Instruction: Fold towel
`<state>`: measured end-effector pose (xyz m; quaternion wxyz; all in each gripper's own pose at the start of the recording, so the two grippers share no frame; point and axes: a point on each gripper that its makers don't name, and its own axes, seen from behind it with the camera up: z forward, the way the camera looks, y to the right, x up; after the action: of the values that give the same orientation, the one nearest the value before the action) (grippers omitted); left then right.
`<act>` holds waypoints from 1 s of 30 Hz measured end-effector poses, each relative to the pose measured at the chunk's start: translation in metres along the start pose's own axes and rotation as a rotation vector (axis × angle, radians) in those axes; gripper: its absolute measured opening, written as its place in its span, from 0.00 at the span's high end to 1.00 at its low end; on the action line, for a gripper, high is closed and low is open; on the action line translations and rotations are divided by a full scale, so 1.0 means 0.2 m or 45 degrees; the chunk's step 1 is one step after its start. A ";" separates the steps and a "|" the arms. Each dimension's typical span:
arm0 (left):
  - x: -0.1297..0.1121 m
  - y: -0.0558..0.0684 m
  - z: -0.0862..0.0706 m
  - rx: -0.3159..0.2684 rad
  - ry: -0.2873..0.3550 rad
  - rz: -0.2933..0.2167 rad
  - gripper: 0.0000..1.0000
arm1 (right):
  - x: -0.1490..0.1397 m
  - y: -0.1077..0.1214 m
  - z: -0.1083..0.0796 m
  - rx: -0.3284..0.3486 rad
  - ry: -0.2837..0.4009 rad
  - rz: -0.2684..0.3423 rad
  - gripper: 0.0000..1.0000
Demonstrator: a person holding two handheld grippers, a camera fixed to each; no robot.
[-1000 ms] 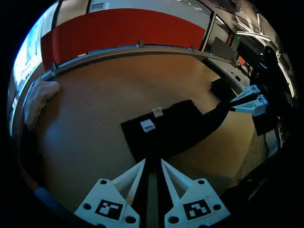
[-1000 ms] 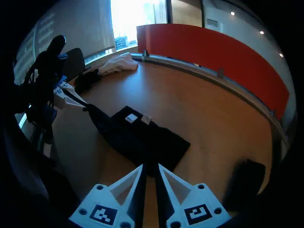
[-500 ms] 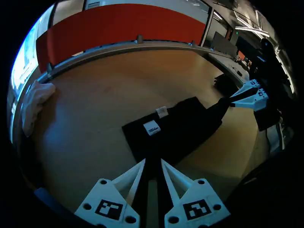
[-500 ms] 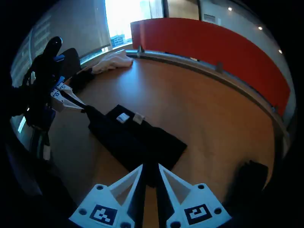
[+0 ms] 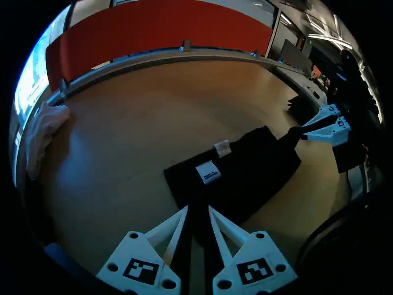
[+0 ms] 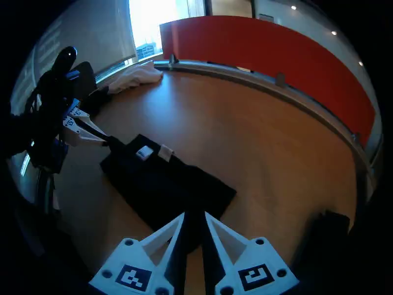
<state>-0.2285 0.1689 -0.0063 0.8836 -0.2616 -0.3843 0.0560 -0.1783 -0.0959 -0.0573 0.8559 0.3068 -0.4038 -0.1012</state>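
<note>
Left gripper [image 5: 197,210] and right gripper [image 6: 195,215] stay pinched on opposite ends of the black towel [image 5: 250,167], which has settled from a lifted, stretched strip to lie apparently flat on the middle of the table [image 5: 137,123], so this fold looks nearly laid.

No readable text, brand or number anywhere. Two white tags [image 5: 208,173] on the towel [image 5: 255,169]: print too small to make out. Square black-and-white markers [image 5: 142,271] on the fingers [image 5: 167,232] of left gripper [image 5: 198,209] and right gripper [image 6: 195,215]: pattern only, no letters.
</note>
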 end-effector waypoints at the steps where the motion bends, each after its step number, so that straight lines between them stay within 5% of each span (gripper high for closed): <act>1: 0.00 -0.01 0.01 0.003 -0.003 0.000 0.87 | 0.00 0.00 0.01 -0.001 -0.001 0.003 0.86; 12: -0.02 -0.08 0.13 0.064 -0.028 -0.021 0.77 | -0.01 0.07 0.14 -0.058 0.001 0.060 0.79; 30: 0.01 -0.18 0.21 0.184 -0.007 -0.012 0.37 | -0.03 0.21 0.22 -0.183 0.002 0.085 0.48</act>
<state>-0.2606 0.1556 0.0361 0.8993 -0.1951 -0.3830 0.0802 -0.2179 -0.0803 -0.0146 0.8790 0.2309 -0.4047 -0.1012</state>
